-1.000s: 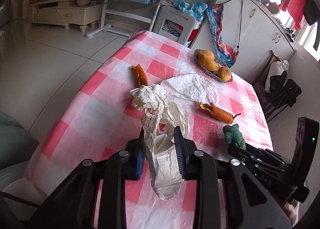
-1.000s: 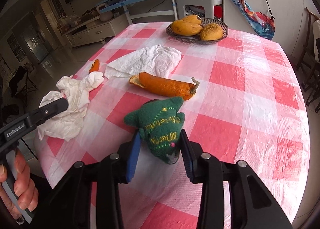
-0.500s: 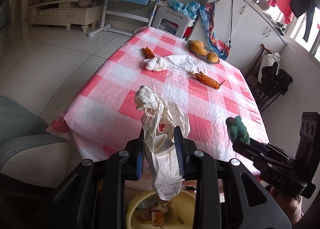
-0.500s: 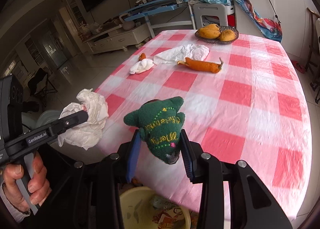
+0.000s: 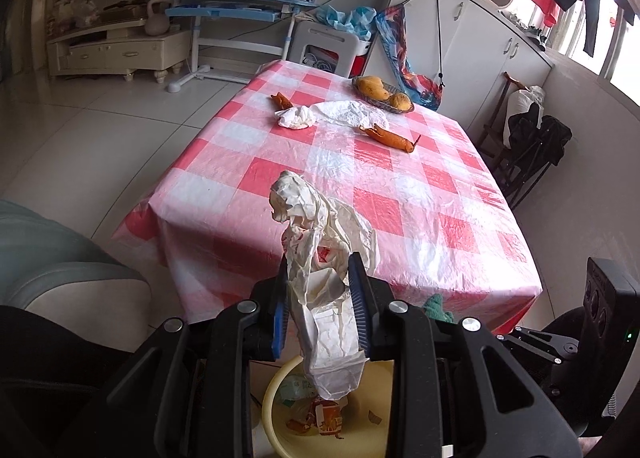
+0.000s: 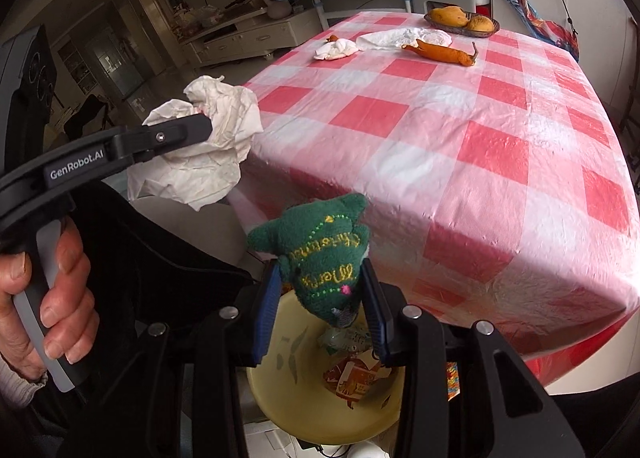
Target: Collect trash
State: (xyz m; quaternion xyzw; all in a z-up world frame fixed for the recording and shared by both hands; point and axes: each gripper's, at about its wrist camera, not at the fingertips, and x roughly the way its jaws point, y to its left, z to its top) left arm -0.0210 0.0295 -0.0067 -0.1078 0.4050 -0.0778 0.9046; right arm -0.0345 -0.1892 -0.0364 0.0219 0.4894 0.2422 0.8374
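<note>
My left gripper is shut on a crumpled white paper wrapper and holds it over a yellow trash bin on the floor in front of the table. The wrapper also shows in the right wrist view. My right gripper is shut on a green plush Christmas toy, held above the same bin, which has trash in it. On the red-checked table lie a crumpled tissue, a flat white paper and two orange peels.
A basket of mangoes stands at the table's far end. A grey sofa is at the left. A desk, a TV cabinet and white cupboards line the far walls. A chair with dark clothes stands to the right.
Both grippers have pulled back from the table and lowered, still holding the wrapper and the toy. The yellow bin now shows larger under both.
</note>
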